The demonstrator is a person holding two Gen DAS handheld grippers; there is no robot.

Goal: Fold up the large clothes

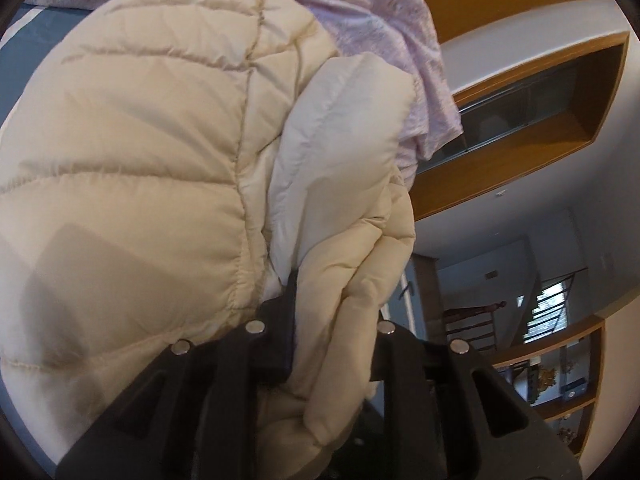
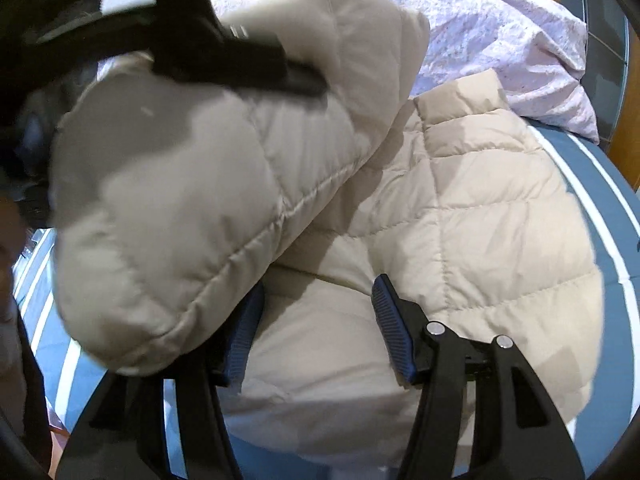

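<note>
A cream quilted puffer jacket point(image 1: 152, 128) lies on a blue striped bed. My left gripper point(image 1: 332, 320) is shut on a bunched fold of the jacket and holds it lifted. In the right wrist view the left gripper point(image 2: 296, 76) shows at the upper left, carrying a folded-over part of the jacket point(image 2: 192, 200) above the rest point(image 2: 480, 220). My right gripper point(image 2: 316, 336) is open, its blue fingertips point(image 2: 390, 320) spread over the jacket's pale lining, holding nothing.
A crumpled lilac duvet point(image 2: 480, 32) lies beyond the jacket, also in the left wrist view point(image 1: 384, 20). The blue bed sheet with white stripes point(image 2: 592, 168) shows at the right. Wooden shelves point(image 1: 520, 152) and a doorway stand to the right of the bed.
</note>
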